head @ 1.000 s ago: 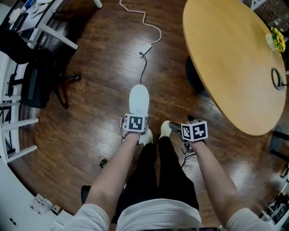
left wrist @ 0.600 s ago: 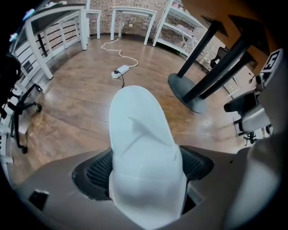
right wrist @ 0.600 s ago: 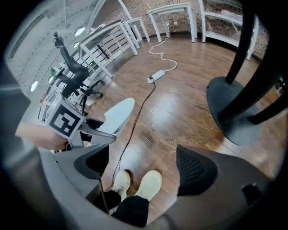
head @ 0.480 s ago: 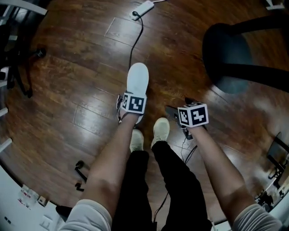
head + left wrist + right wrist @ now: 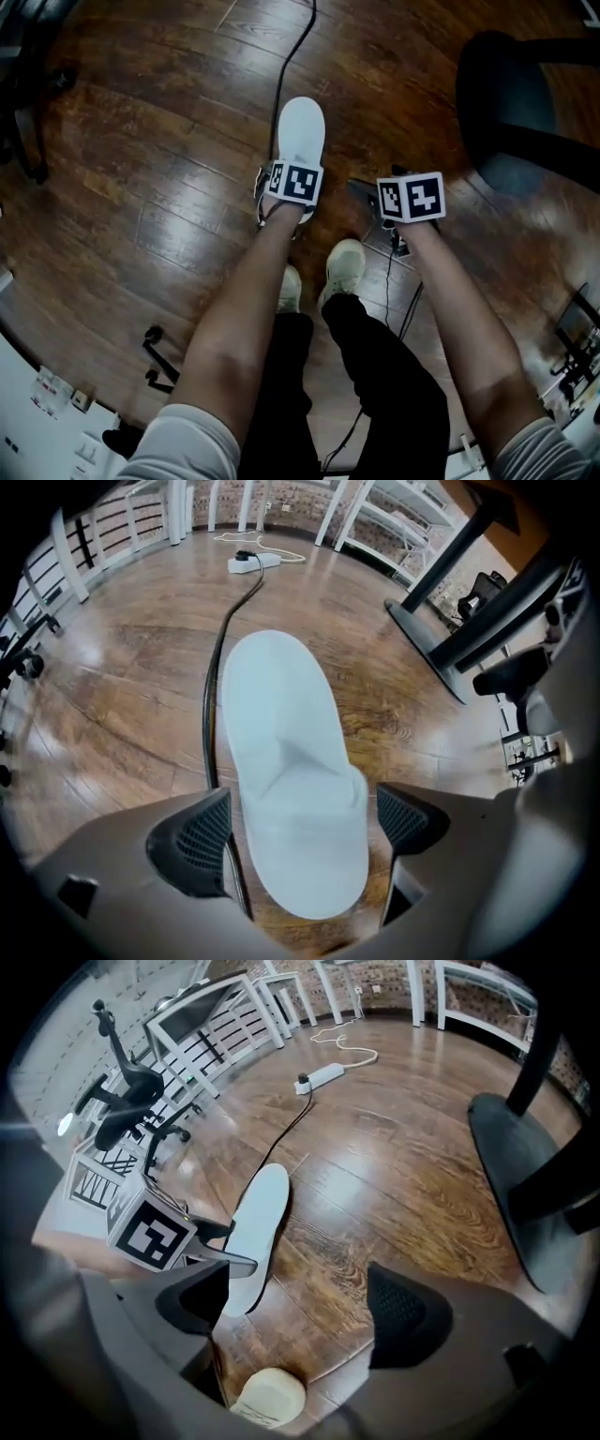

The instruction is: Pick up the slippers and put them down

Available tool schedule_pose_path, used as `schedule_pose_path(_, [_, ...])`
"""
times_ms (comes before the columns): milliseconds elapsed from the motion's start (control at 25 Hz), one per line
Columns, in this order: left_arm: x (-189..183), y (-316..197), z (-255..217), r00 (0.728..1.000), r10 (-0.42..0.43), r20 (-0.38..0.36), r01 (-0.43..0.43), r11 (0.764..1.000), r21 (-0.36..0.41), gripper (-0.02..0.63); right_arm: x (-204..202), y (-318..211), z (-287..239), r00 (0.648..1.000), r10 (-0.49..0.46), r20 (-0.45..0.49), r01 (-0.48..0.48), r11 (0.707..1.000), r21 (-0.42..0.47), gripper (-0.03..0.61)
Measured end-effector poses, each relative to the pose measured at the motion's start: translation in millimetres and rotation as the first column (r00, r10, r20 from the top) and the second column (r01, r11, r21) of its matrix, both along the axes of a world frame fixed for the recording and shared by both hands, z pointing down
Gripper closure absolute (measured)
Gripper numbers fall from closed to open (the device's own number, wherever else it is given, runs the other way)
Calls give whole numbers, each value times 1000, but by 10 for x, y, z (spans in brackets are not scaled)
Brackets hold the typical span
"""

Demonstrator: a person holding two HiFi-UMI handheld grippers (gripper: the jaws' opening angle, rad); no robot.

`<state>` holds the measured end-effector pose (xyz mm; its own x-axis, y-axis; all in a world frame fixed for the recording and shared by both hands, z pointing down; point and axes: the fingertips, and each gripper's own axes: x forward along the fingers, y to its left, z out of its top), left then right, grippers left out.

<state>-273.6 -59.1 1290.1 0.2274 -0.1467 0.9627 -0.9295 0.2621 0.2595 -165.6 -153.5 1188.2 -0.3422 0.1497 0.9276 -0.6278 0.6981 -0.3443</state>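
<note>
One white slipper [image 5: 302, 131] lies flat on the dark wood floor, toe pointing away from me. My left gripper [image 5: 289, 208] points steeply down over its heel. In the left gripper view the slipper [image 5: 291, 761] sits between the jaws of the left gripper [image 5: 305, 822], which are opening, with a gap at each pad. My right gripper [image 5: 389, 220] hangs just to the right, jaws wide, with only bare floor between them [image 5: 309, 1307]. From that view the slipper [image 5: 255, 1227] shows edge-on at the left.
The person's light shoes [image 5: 345, 267] stand just behind the grippers. A black cable [image 5: 291, 56] runs past the slipper's left side to a white power strip [image 5: 253, 562]. The table's dark base [image 5: 516, 103] is at the right, and office chairs [image 5: 131, 1101] stand farther left.
Both grippers have sunk a long way toward the floor, the left one bringing the white slipper down with it. The floor now looks much nearer.
</note>
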Motion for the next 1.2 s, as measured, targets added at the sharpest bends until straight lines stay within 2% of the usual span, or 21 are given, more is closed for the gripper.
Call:
schedule_pose_path(160, [-55,227,-638,1000,1,12,-1,1000,-14,130,80,132,-521,1000,3,0,-3,1000,14,112])
schedule_pose_path(320, [-167,772,-1803,996,52,67,-48,997,-57,132,160,608,-1463,999,-33,-1,33,999,-27,118])
schedule_pose_path(440, [-92,1058,-2817,998,58,33,-56,996,-68,132,240,828,-2437,999,-32,6,32,999,-22,118])
schedule_pose_path(520, [-107,1031,-3582,996,84,14,-84,996,-22,132,255,807,-3226,1000,-2,24,2,1000,18,121])
schedule_pose_path(600, [-93,1010,-4390,989,146,32,-147,988,37,132,395,830,-4065,999,26,36,-28,998,64,126])
schedule_pose_path(680, [-17,1147,-5185,978,203,51,-206,976,73,143,639,1027,-4877,998,50,46,-54,995,89,130])
schedule_pose_path(800, [120,1495,-6296,963,261,65,-266,960,85,144,1075,1427,-5964,995,81,58,-88,989,121,132])
schedule_pose_path(920, [521,1449,-7292,953,301,39,-303,934,189,144,1663,1670,-6858,987,137,82,-150,974,168,132])
schedule_pose_path(1040, [969,1421,-8095,943,325,63,-330,908,258,144,2408,1866,-7552,973,203,106,-223,947,231,132])
schedule_pose_path(1200, [1583,1559,-8830,944,319,88,-329,882,338,144,3403,2221,-8152,935,313,167,-350,894,280,132])
